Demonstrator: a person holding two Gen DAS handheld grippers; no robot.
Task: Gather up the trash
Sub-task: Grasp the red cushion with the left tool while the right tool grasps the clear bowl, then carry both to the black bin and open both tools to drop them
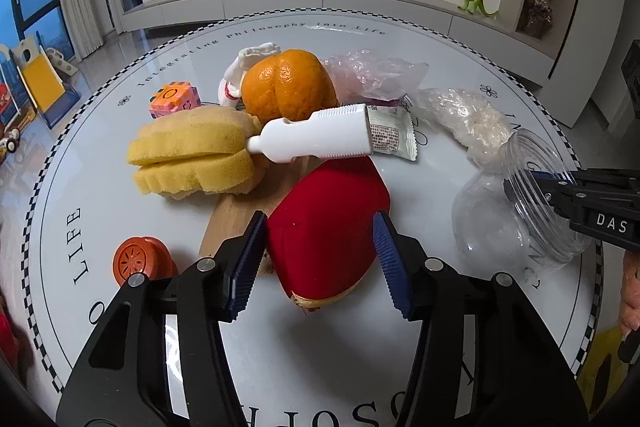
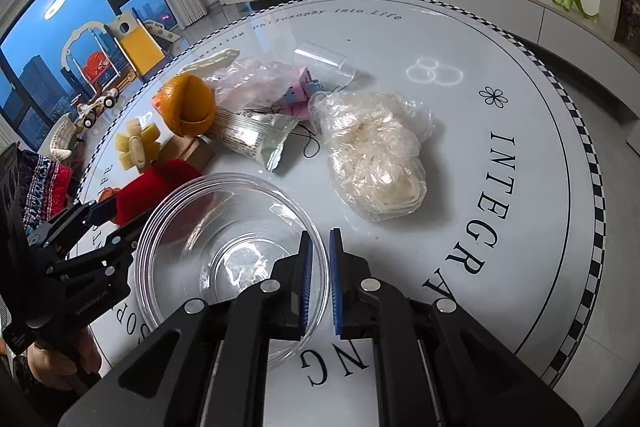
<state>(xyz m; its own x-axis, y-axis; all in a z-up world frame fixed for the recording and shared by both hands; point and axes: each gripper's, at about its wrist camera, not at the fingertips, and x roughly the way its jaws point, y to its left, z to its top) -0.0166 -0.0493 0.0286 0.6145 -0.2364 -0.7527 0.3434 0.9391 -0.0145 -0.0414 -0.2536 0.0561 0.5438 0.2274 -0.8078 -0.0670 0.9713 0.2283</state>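
Note:
My left gripper (image 1: 320, 259) is open, its jaws on either side of a red box (image 1: 328, 223) on the round white table (image 1: 100, 187). My right gripper (image 2: 319, 283) is shut on the rim of a clear plastic jar (image 2: 224, 247), tilted on the table; it also shows in the left wrist view (image 1: 516, 211). Trash lies beyond: orange peel (image 1: 288, 85), a foil wrapper (image 1: 392, 137), a crumpled pinkish bag (image 1: 372, 71) and a clear bag of whitish scraps (image 2: 372, 155).
A yellow sponge brush with a white handle (image 1: 200, 151), a wooden board (image 1: 240, 215), an orange round lid (image 1: 138, 261), a pink cube (image 1: 174, 101) and a white crumpled wrapper (image 1: 244, 67) lie around. A clear cup (image 2: 324, 61) lies farther back. The table edge is near on all sides.

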